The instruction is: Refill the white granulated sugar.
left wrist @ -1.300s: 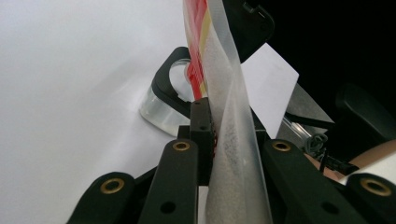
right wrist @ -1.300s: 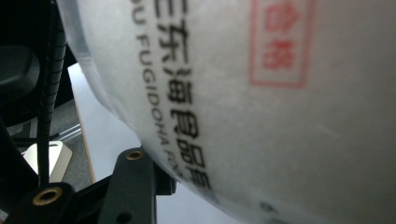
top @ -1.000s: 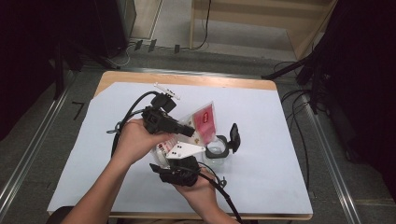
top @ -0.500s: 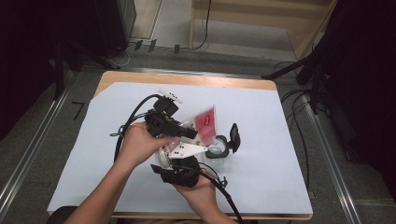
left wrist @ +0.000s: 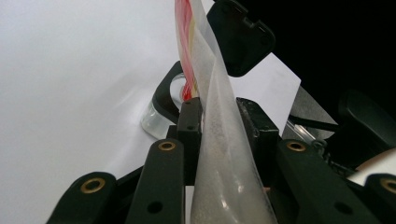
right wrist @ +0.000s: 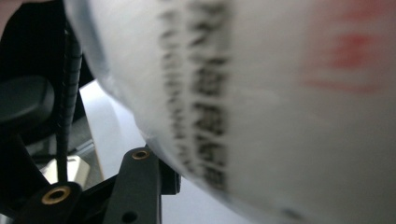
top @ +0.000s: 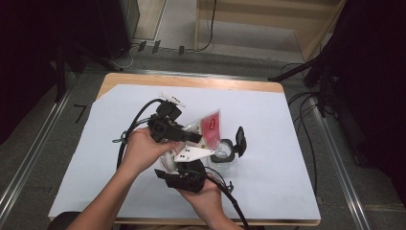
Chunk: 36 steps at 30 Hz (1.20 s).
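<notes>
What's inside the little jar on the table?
From above, the open jar looks clear and empty, its black lid flipped up. The bag and left gripper cover its near side, so I can't be sure.

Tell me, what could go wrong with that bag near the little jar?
The bag could slip: the left gripper has just been opening its jaws around it. Its contents might then spill on the table, not into the open jar. The bag might also knock the raised lid.
</notes>
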Tool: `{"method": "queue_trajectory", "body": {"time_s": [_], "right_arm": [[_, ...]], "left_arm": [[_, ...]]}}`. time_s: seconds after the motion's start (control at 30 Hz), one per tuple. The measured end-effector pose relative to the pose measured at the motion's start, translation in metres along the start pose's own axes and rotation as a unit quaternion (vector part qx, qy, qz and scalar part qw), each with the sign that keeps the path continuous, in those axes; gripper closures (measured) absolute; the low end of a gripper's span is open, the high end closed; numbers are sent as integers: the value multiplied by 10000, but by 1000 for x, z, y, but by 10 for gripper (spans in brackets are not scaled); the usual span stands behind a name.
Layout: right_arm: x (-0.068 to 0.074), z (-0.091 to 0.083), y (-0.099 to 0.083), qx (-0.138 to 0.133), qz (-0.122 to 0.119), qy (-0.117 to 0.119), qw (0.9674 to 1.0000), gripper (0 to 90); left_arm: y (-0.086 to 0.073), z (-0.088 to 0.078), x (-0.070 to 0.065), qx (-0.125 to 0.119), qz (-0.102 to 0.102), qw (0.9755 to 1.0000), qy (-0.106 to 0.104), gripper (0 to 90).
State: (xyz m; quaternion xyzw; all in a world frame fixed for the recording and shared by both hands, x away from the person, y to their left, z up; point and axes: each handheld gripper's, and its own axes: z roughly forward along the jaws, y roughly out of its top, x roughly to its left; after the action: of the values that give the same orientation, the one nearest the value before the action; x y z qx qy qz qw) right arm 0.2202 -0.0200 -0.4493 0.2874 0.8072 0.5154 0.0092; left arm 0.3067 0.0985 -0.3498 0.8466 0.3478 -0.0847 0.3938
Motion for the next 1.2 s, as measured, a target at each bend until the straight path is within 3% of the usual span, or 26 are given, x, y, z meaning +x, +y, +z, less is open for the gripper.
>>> {"method": "queue_trajectory", "body": {"time_s": [0.07, 0.33, 0.67, 0.93, 1.2], "right_arm": [[2, 0, 0, 13, -113, -25, 9999, 575], [3, 0, 1, 45, -124, -31, 9999, 612], [1, -1, 3, 28, 49, 32, 10000, 613], [-2, -4, 6, -38, 200, 123, 9997, 611], [-2, -5, 5, 11, 160, 71, 9998, 611]], "left_arm": [[0, 0, 0, -11, -7, 10000, -10, 738], [1, 0, -2, -74, 2, 10000, 36, 738], [1, 0, -3, -111, 64, 9999, 80, 724], [1, 0, -2, -290, -54, 9995, -98, 657], [0, 0, -3, -233, -38, 9997, 71, 740]]}}
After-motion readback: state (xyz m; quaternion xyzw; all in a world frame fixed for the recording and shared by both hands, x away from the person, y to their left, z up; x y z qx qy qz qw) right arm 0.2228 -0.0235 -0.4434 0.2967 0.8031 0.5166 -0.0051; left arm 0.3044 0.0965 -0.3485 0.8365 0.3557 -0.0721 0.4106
